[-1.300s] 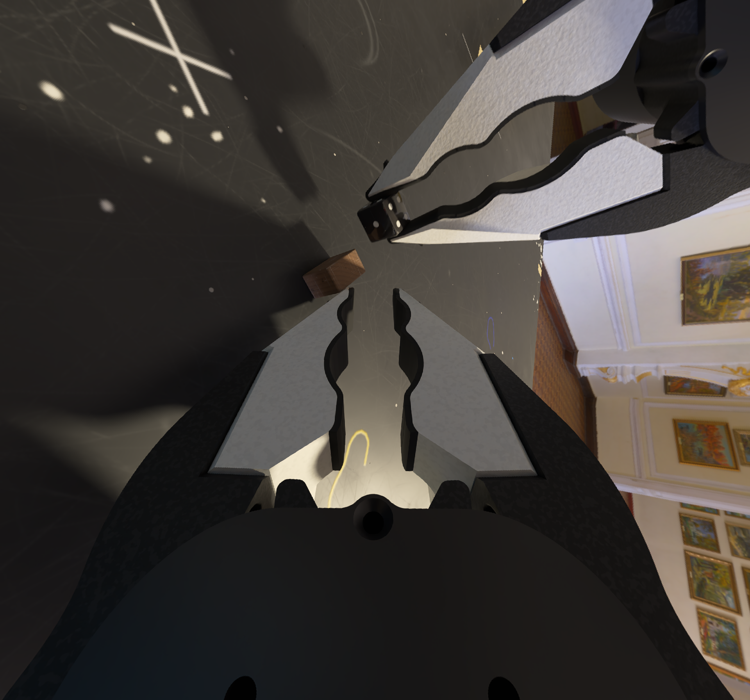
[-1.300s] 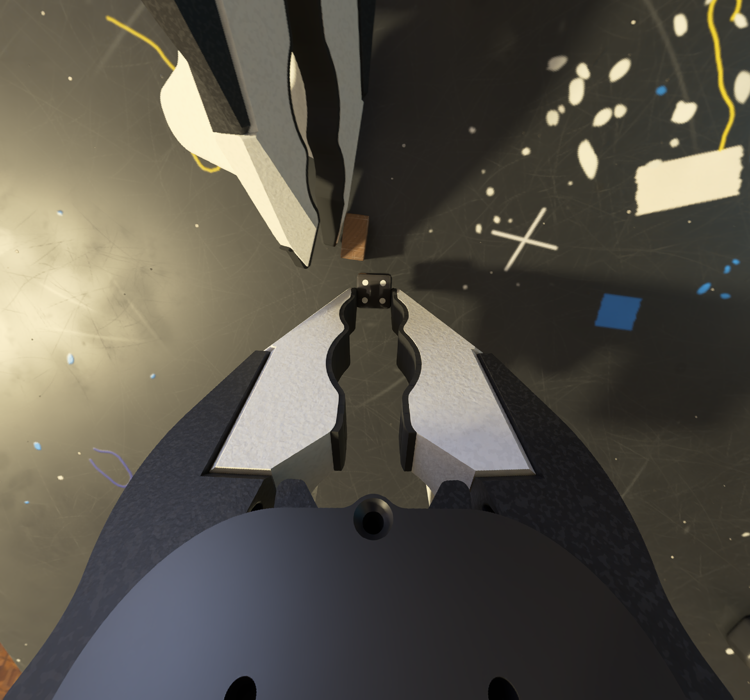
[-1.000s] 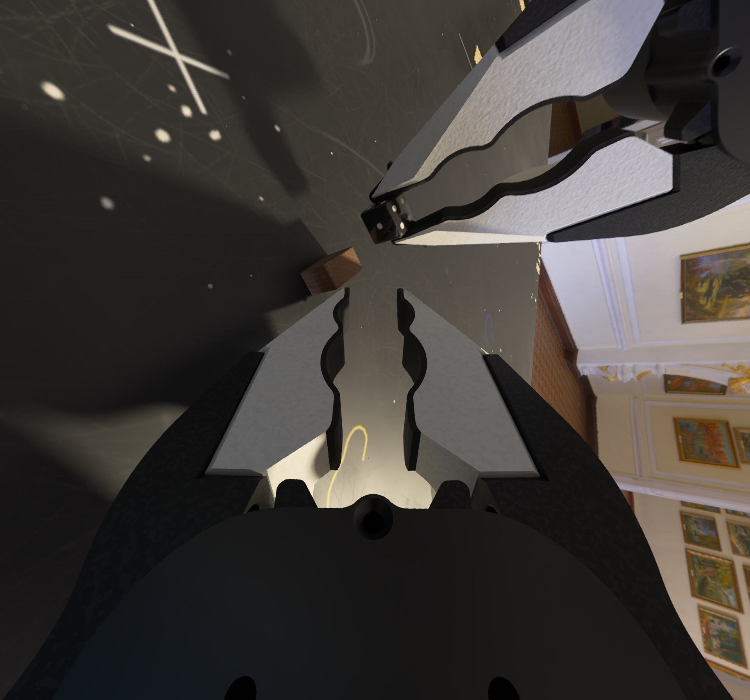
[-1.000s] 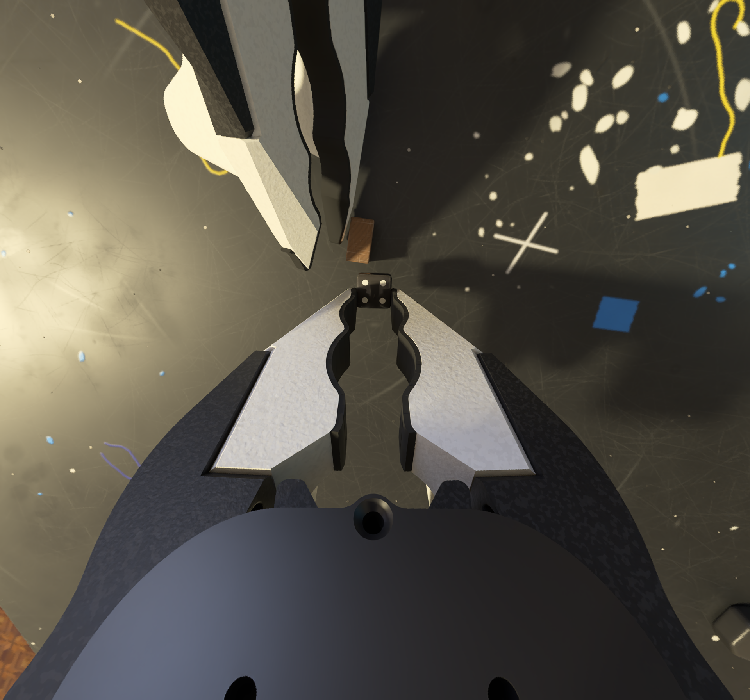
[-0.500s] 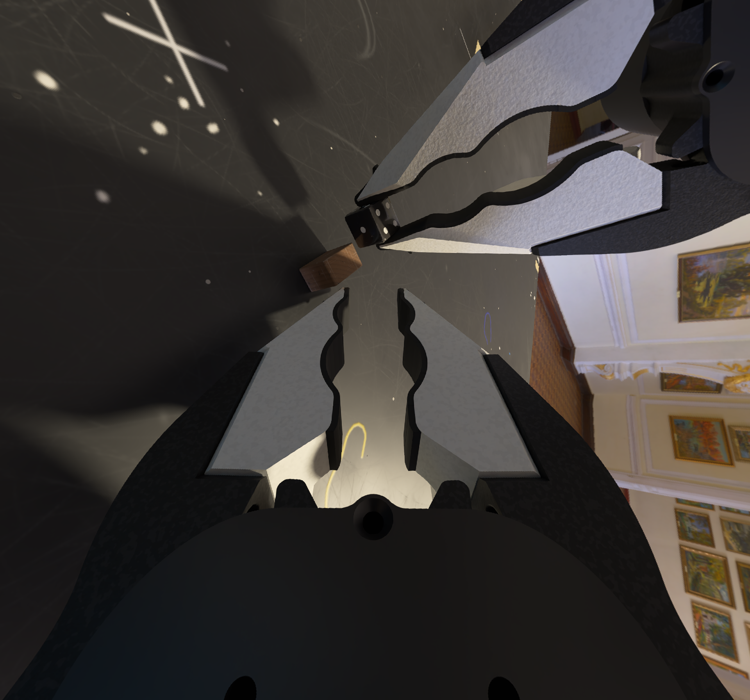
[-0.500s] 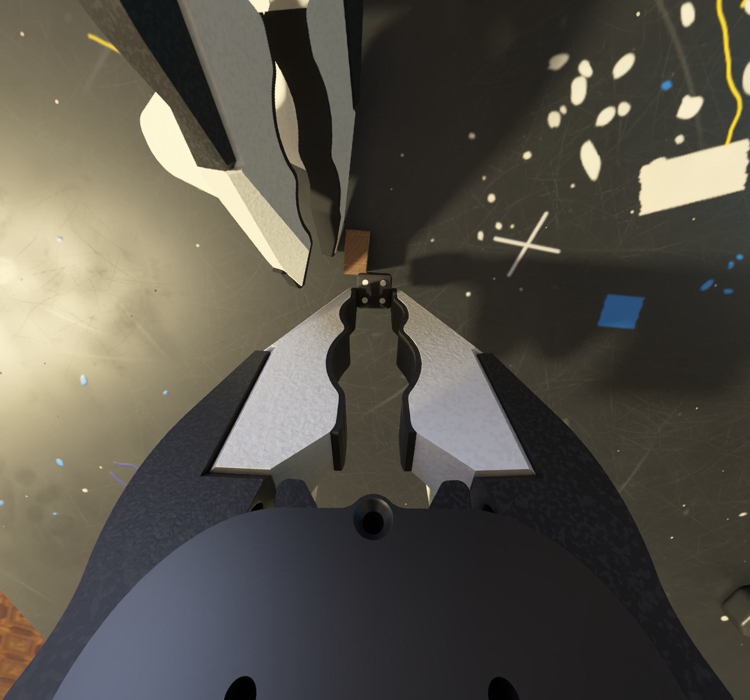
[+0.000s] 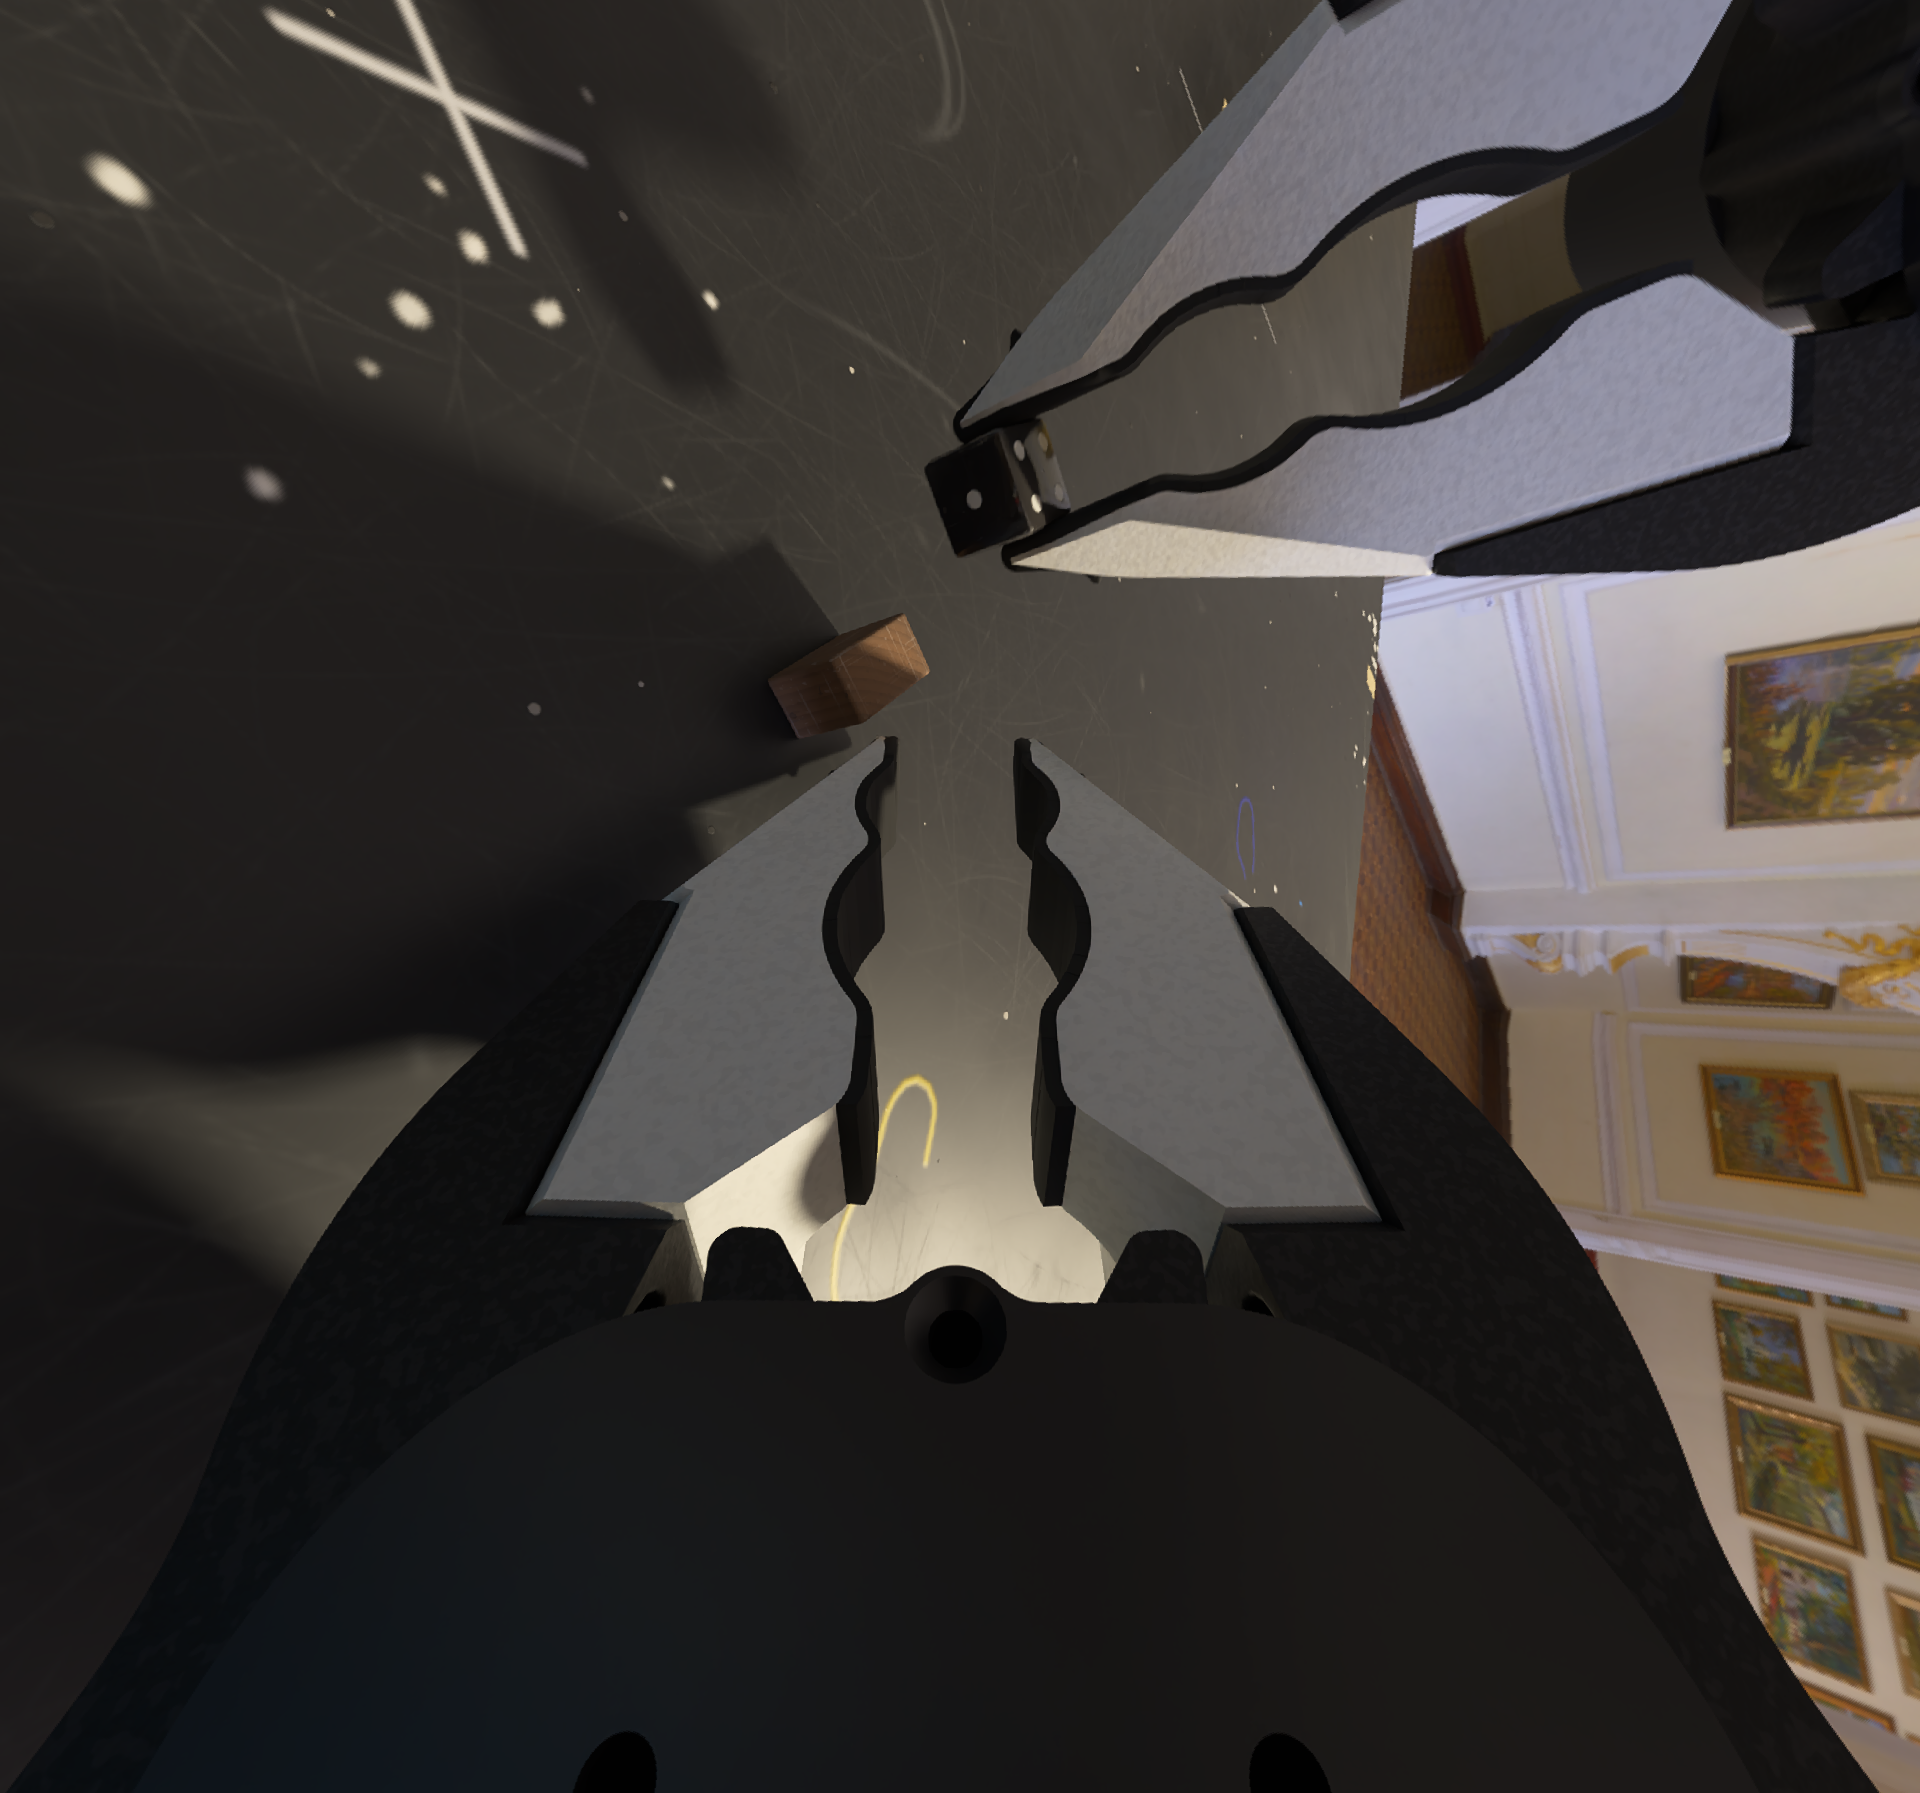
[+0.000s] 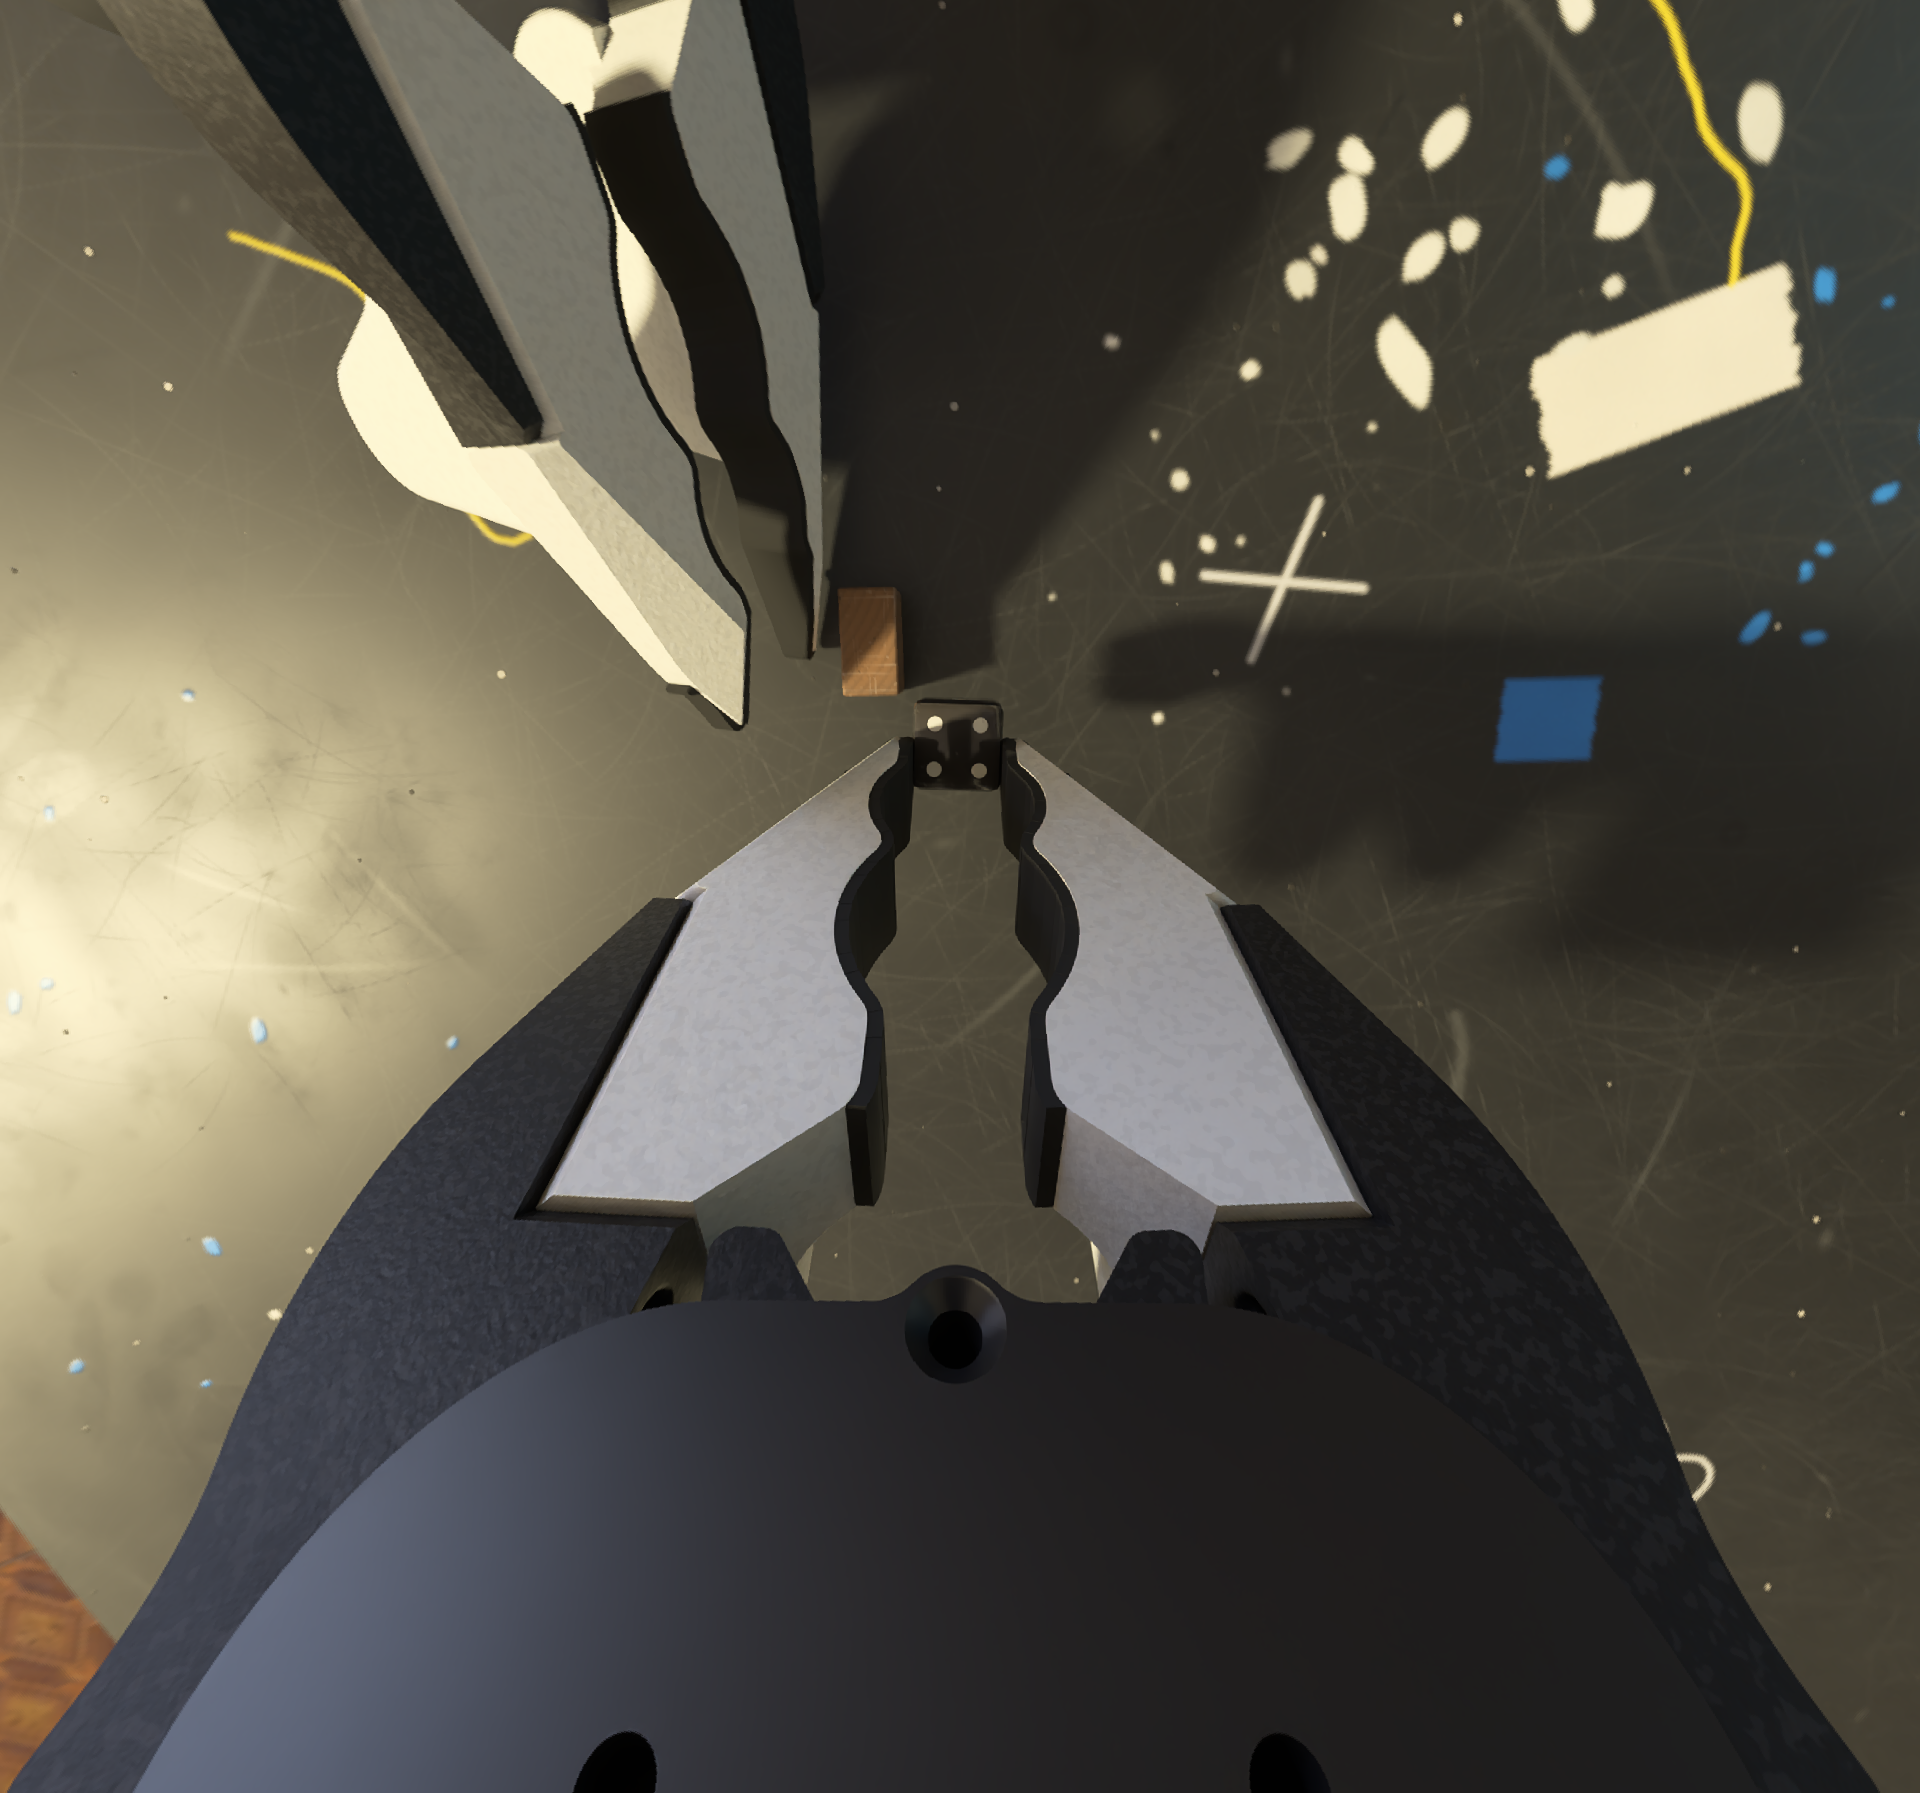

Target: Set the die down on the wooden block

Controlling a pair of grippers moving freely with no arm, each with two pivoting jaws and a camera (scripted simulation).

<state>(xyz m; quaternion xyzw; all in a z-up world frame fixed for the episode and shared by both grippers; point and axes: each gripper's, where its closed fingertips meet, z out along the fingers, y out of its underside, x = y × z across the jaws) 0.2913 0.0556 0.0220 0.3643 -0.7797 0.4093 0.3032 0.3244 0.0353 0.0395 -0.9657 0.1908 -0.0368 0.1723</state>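
Black with pale pips, the die (image 8: 957, 744) sits pinched at the tips of your right gripper (image 8: 958, 756). It hangs clear of the block (image 8: 871, 642), which rests on the dark table (image 8: 1351, 964) near 11 o'clock from it in the right wrist view. Your left gripper (image 7: 949, 756) is spread and empty, beside the block. Bring the die squarely over the block's top face, lower until it touches, then part the fingers slowly. No brand or readable writing shows, only a chalk cross (image 7: 431, 86).
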